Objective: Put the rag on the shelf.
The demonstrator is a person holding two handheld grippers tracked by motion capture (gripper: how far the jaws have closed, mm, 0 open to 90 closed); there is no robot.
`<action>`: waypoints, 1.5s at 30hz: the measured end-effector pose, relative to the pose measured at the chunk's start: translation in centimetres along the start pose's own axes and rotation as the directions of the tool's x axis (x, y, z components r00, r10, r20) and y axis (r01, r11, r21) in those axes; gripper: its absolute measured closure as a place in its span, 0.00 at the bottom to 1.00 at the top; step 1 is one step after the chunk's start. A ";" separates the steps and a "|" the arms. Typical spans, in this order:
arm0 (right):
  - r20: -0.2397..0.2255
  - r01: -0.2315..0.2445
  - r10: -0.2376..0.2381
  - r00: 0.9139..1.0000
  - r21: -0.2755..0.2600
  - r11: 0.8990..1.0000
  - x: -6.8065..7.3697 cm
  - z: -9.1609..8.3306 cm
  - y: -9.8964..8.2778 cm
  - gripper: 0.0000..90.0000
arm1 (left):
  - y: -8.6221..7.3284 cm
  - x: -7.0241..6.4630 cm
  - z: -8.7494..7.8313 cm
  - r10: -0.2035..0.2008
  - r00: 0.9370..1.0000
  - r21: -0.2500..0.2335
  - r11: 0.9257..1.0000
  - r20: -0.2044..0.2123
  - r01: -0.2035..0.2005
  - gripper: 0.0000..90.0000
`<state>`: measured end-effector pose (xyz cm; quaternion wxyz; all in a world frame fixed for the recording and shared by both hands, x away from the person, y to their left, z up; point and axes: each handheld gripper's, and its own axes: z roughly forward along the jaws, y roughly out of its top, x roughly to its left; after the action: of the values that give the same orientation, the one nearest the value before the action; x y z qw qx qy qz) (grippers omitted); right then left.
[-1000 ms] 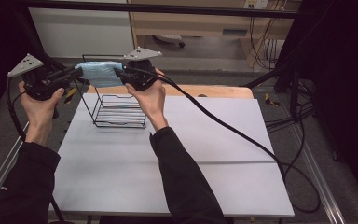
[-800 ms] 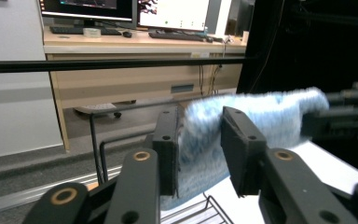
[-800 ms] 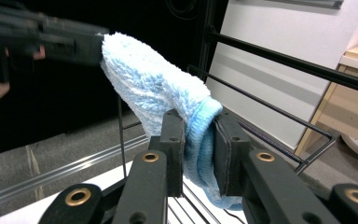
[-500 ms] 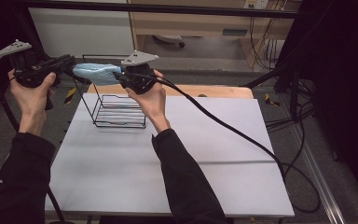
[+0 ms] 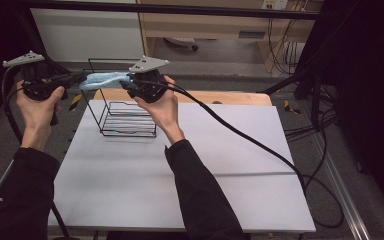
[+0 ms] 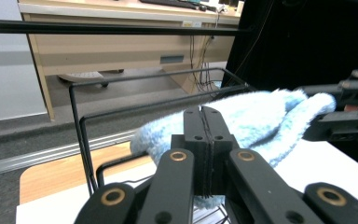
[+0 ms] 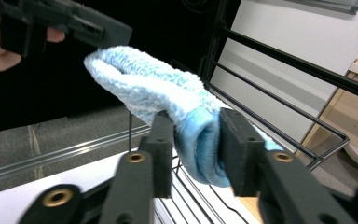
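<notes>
A fluffy light-blue cloth (image 5: pixel 105 79) hangs stretched between my two grippers, above a black wire basket (image 5: pixel 130 120). My left gripper (image 5: pixel 82 78) has just closed and is shut on one end; its jaws (image 6: pixel 203 135) meet, with the cloth (image 6: pixel 261 116) bulging behind them. My right gripper (image 5: pixel 127 83) holds the other, rolled end. In the right gripper view its jaws (image 7: pixel 196 140) have just been opening, but the cloth (image 7: pixel 154 88) still fills the gap and touches both pads. The left gripper (image 7: pixel 88 32) pinches the far tip.
The wire basket (image 6: pixel 79 130) stands at the back left of the white table (image 5: pixel 205 165), its rim (image 7: pixel 284 121) just under the cloth. A thick black cable (image 5: pixel 240 135) trails from the right gripper across the table. A wooden strip and desk lie behind.
The left hand lifted a little to the left, then settled back, and its gripper has turned slightly. The cloth stays spanned between both grippers. The right hand has kept still.
</notes>
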<state>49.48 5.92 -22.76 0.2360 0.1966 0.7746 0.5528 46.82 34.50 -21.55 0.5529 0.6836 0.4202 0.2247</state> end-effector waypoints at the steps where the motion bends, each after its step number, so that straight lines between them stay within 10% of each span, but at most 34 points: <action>1: -0.001 -0.002 0.002 1.000 -0.001 1.000 0.0 0.0 0.0 0.69 | -0.2 0.0 0.0 0.003 1.000 0.003 1.000 -0.002 -0.003 1.00; 14: -0.040 -0.058 0.056 0.998 -0.040 0.998 0.3 -1.2 0.9 0.44 | -1.5 -0.5 0.9 0.066 0.997 0.040 0.997 -0.035 -0.065 1.00; 21: -0.102 -0.134 0.128 0.986 -0.051 0.990 -0.1 -1.0 1.1 0.72 | -2.1 -0.5 1.2 0.078 0.996 0.045 0.996 -0.038 -0.076 1.00; 26: -0.136 -0.168 0.173 0.976 0.046 0.985 -0.2 -0.2 0.5 0.94 | -2.4 -0.3 1.1 0.087 0.995 0.048 0.995 -0.039 -0.085 1.00; 32: -0.114 -0.146 0.162 0.980 0.138 0.980 0.1 0.6 -0.5 0.99 | -3.0 0.0 0.9 0.083 0.996 0.046 0.996 -0.044 -0.081 1.00; 45: -0.070 -0.152 0.160 0.985 0.110 0.982 -0.5 1.0 -3.0 0.97 | -4.3 0.1 1.8 0.094 0.995 0.047 0.995 -0.046 -0.091 1.00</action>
<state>50.40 5.47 -25.85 0.1508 0.2469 0.7934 0.5356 46.81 33.70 -26.12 0.5161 0.7088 0.4063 0.2571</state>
